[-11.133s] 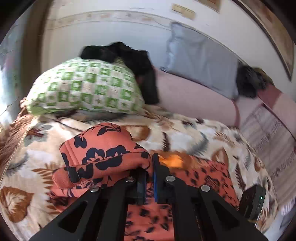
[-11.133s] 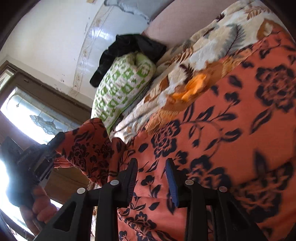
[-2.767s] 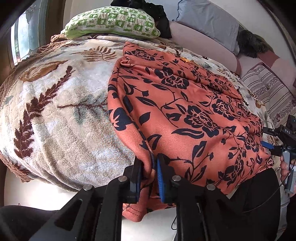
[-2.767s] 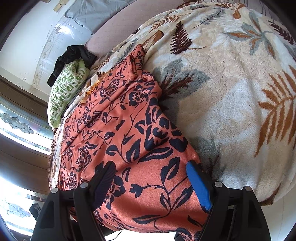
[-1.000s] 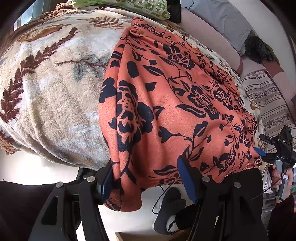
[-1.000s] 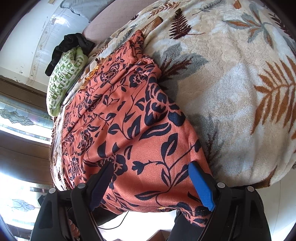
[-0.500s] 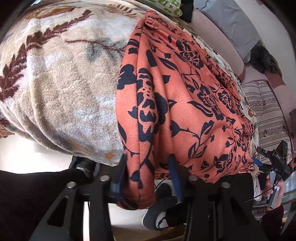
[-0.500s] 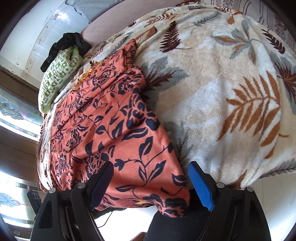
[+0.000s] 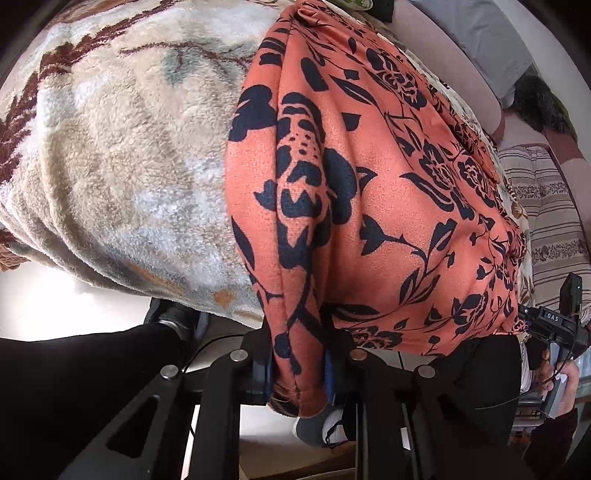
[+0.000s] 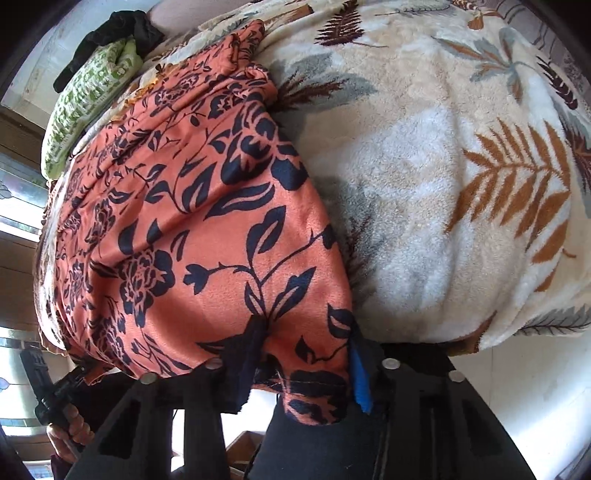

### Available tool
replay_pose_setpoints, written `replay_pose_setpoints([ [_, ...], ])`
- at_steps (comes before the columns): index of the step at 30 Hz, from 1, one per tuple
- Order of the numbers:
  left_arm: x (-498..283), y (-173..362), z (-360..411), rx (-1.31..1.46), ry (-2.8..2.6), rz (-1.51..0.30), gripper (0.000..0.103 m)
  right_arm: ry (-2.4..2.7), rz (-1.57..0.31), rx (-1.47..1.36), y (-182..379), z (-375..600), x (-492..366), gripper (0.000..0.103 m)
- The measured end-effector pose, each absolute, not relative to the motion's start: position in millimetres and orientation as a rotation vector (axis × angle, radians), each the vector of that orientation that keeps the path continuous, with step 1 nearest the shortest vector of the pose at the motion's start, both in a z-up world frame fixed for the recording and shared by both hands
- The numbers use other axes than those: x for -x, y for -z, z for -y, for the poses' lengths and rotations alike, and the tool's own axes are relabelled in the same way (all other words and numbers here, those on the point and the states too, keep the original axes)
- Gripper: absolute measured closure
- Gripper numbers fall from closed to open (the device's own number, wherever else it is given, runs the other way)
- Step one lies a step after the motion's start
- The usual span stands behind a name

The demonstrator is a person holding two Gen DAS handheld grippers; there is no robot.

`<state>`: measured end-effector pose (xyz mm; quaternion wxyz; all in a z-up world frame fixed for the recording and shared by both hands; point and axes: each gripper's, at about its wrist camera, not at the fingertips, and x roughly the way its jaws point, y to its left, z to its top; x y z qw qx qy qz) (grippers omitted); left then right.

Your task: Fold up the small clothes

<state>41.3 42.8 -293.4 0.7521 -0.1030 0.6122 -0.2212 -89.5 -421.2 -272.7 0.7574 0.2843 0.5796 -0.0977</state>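
The orange garment (image 9: 388,206), a soft, faintly napped fabric printed with navy flowers and leafy vines, lies lengthwise on the bed, its near hem draped over the bed's edge. Beneath it spreads a thick plush blanket (image 9: 122,155) (cream pile with rust and grey fern leaves), rounded over the mattress edge.

The left tongs (image 9: 299,365) are closing on the garment's near left corner; a rolled, doubled fold of cloth hangs between the two black fingers, which already press its sides. The right tongs (image 10: 303,365) are closing on the opposite near corner, where the stitched hem bunches between one black finger and the blue-padded one, both touching the cloth.

At the far end of the bed sits a puffy green-and-white checked pillow (image 10: 88,96) with a crumpled black cloth (image 10: 110,33) behind it. A smooth grey cushion (image 9: 480,40) leans against a pinkish padded backrest, and a striped brown-and-cream sheet (image 9: 550,214) lies to the garment's right.
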Motion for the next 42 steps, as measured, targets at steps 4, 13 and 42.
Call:
replay_pose_setpoints([
  [4, -44, 301, -49, 0.246, 0.449, -1.367, 0.07, 0.195, -1.297, -0.648, 274, 419, 94, 0.065],
  [13, -41, 298, -46, 0.239, 0.469, -1.35, 0.083, 0.151, -1.348, -0.699, 277, 400, 89, 0.047],
  [42, -70, 144, -89, 0.365, 0.626, -1.008, 0.093, -0.229, -0.786, -1.027, 143, 411, 47, 0.093],
])
